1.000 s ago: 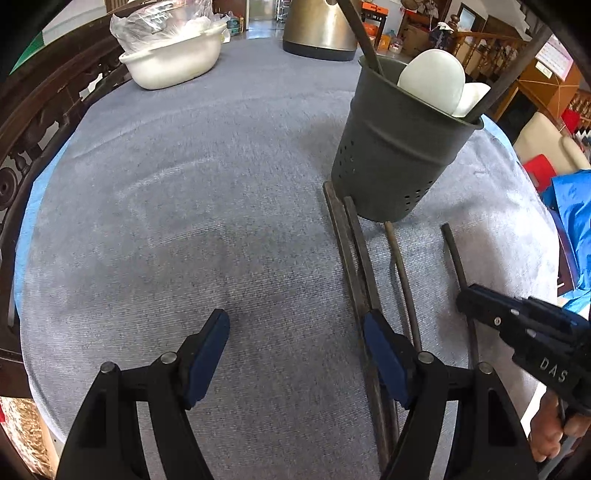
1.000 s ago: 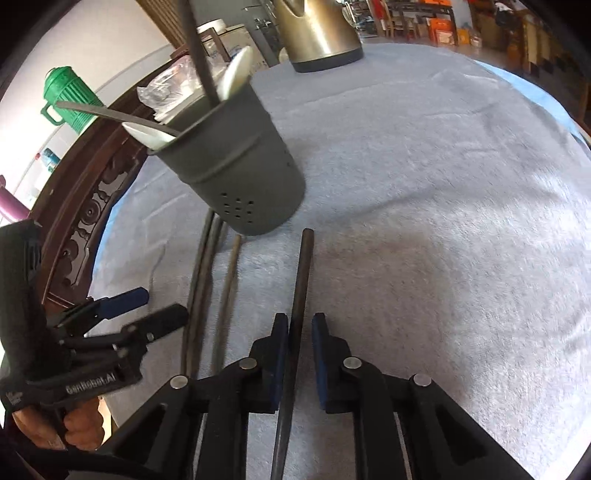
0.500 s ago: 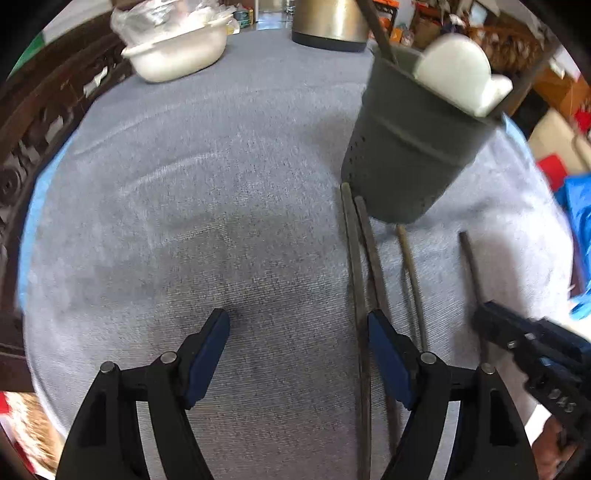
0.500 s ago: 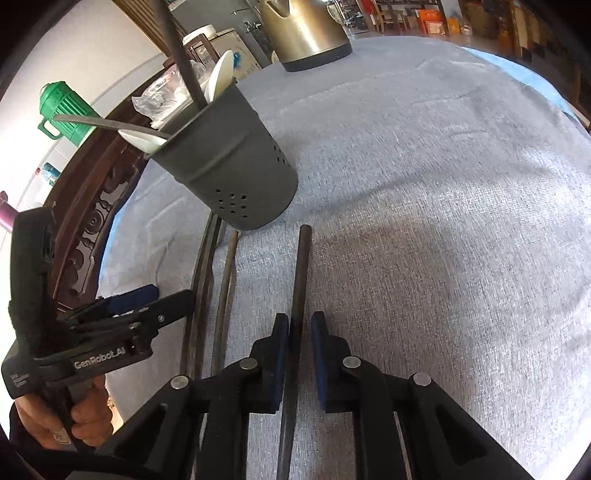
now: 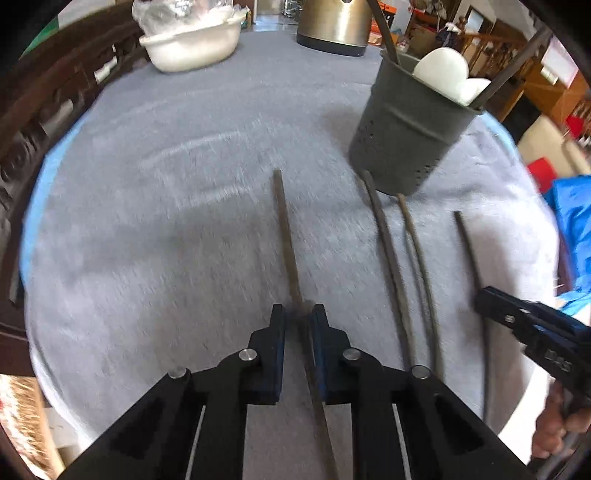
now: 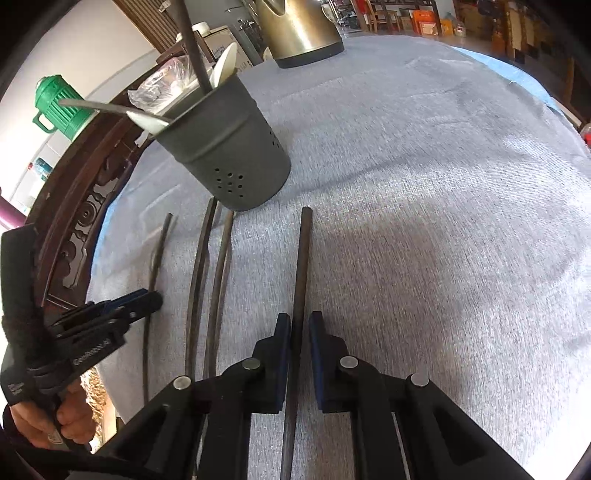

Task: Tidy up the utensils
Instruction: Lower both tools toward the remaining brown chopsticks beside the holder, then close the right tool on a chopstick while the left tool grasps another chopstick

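A dark grey perforated holder (image 5: 402,147) (image 6: 229,147) stands on the grey cloth with white spoons (image 5: 439,70) and dark sticks in it. Several dark chopsticks lie in front of it. My left gripper (image 5: 297,314) (image 6: 151,297) has its jaws closing, and the pads pinch one chopstick (image 5: 286,236) (image 6: 159,258) lying apart from the rest. My right gripper (image 6: 300,321) (image 5: 480,295) is shut on another chopstick (image 6: 303,258) (image 5: 469,243). Two more chopsticks (image 5: 388,251) (image 6: 210,266) lie side by side between the grippers.
A white basin (image 5: 192,44) with a plastic bag and a metal kettle (image 5: 332,22) (image 6: 295,29) stand at the far side of the table. A carved wooden rail (image 5: 37,110) borders one side, with a green jug (image 6: 59,103) beyond it. Blue fabric (image 5: 572,221) hangs on the other side.
My left gripper's jaws went from wide apart to closed around one chopstick, which now lies apart from its neighbour. The right gripper stayed shut on its chopstick.
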Demonstrator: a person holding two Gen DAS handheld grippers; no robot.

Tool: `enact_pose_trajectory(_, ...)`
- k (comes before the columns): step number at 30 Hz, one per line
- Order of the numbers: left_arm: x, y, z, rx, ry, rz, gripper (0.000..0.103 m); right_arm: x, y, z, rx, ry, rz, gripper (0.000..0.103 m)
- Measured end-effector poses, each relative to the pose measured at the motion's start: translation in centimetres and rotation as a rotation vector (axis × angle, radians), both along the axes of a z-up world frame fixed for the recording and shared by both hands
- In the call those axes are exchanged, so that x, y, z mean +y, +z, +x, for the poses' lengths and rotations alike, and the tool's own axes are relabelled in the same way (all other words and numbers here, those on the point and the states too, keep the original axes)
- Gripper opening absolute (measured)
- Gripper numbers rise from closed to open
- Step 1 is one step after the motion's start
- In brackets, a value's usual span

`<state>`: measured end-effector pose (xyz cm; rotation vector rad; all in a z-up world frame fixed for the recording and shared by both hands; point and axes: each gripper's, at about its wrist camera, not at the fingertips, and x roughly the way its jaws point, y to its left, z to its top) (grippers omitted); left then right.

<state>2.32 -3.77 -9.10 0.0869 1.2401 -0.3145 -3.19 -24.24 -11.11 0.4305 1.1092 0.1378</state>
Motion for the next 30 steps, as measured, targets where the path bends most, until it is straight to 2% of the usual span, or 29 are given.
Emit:
enact_pose_trajectory(6, 1.4, -0.1, -0.8, 0.042, -0.013, -0.064, 0.016, 0.1, 0.2, -0.8, 0.022, 0.003, -0.009, 0.012)
enact_pose_trajectory(8, 2.6, 0.2, 0.1, 0.052, 0.004, -0.076, 0.024, 0.2, 0.3, -0.6, 0.035, 0.015, -0.016, 0.012)
enact_pose_trajectory(10, 2.6, 0.6, 1.2, 0.03, 0.015, -0.065, 0.036, 0.1, 0.4, 0.2, 0.051, 0.022, 0.0, 0.015)
enact_pose_trajectory(12, 2.4, 1.0, 2.4, 0.012, 0.016, -0.051, 0.037, 0.1, 0.3, 1.1, 0.063, 0.022, -0.012, 0.015)
enact_pose_trajectory(21, 1.5, 1.6, 9.1, -0.007, 0.043, -0.014, 0.037, 0.3, 0.6, 6.1, 0.098, -0.007, -0.103, 0.016)
enact_pose_trajectory(25, 0.8, 0.5, 9.0, 0.008, 0.032, -0.011, 0.037, 1.3, 0.8, 6.9, 0.102, -0.012, -0.157, 0.014)
enact_pose_trajectory(26, 0.3, 0.3, 8.7, 0.007, 0.025, -0.009, 0.036, 1.8, 0.9, 7.2, 0.102, -0.001, -0.182, 0.011)
enact_pose_trajectory(28, -0.5, -0.2, 9.2, 0.014, 0.008, 0.003, 0.022, 2.5, 0.8, 7.4, 0.097, 0.022, -0.235, 0.008)
enact_pose_trajectory(30, -1.0, -0.6, 9.6, 0.016, 0.0, 0.0, 0.016, 3.2, 0.9, 7.5, 0.088, 0.031, -0.257, 0.008)
